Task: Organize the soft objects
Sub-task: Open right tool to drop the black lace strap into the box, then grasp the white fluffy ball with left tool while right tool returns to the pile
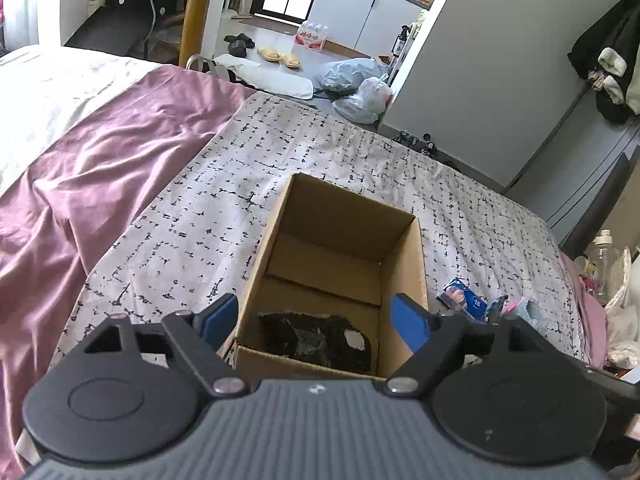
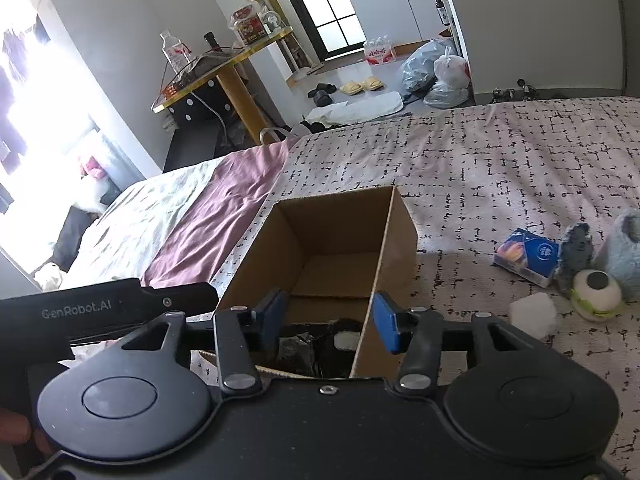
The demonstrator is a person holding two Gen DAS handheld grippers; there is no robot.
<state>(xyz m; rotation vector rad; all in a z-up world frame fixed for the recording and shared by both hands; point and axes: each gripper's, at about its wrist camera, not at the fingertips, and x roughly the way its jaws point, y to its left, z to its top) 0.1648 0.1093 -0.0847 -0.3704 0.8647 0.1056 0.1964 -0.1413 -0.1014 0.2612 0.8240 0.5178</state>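
Cardboard box (image 1: 340,248), open-topped, on patterned bedspread (image 1: 208,216). Contents: one black soft object (image 1: 316,340) with a white patch, at the near end; its lower part is cut off by the box wall, kind not identifiable. Left gripper (image 1: 316,316): jaws wide, empty. Right gripper (image 2: 330,316): jaws apart, narrower, empty. Beside the box: tissue pack (image 2: 526,256), blue-grey plush (image 2: 620,248) cropped at frame edge, eyeball toy (image 2: 596,290), white wad (image 2: 534,314).

The box (image 1: 404,264) is made of plain matt brown cardboard. The bed (image 1: 224,184) is covered in soft woven cloth, the pink sheet (image 1: 100,168) in smooth, faintly shiny fabric. Fluffy plush covers the grey toy (image 2: 620,248).
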